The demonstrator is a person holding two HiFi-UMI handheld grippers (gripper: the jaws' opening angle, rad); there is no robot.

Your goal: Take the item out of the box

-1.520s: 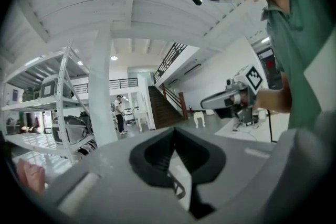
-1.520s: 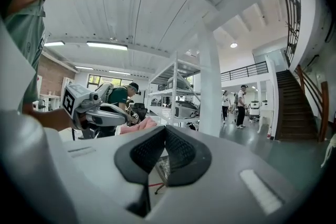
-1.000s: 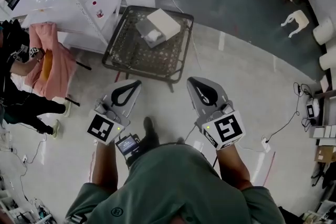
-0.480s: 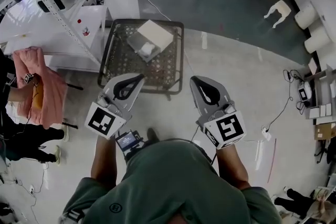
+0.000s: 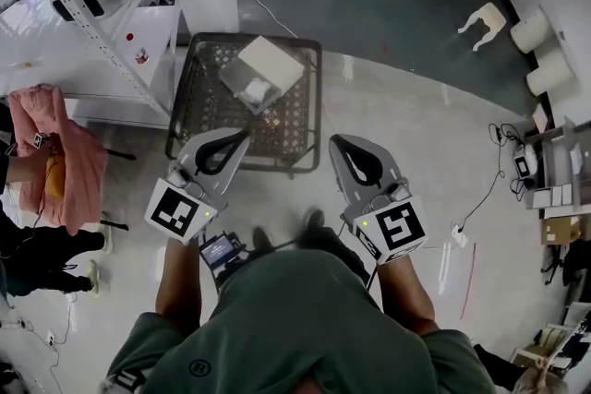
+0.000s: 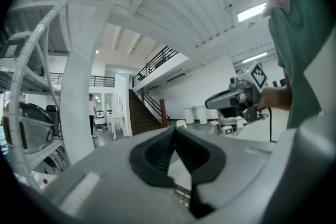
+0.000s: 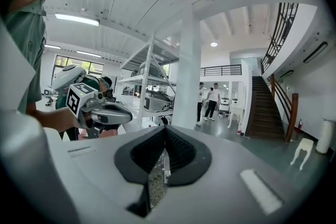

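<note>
Left tool [image 5: 244,136] and right tool [image 5: 341,144] — level, tips pressed together, empty — near the table [image 5: 181,111]; box [image 5: 266,67] contents unclear.

Bright, even light; long white ceiling strip lamps [image 7: 77,19] glow overhead. The glossy pale floor [image 5: 388,125] beside the black wire-mesh table [image 5: 208,106] carries soft glare. Gripper views warp toward dark edges.
</note>
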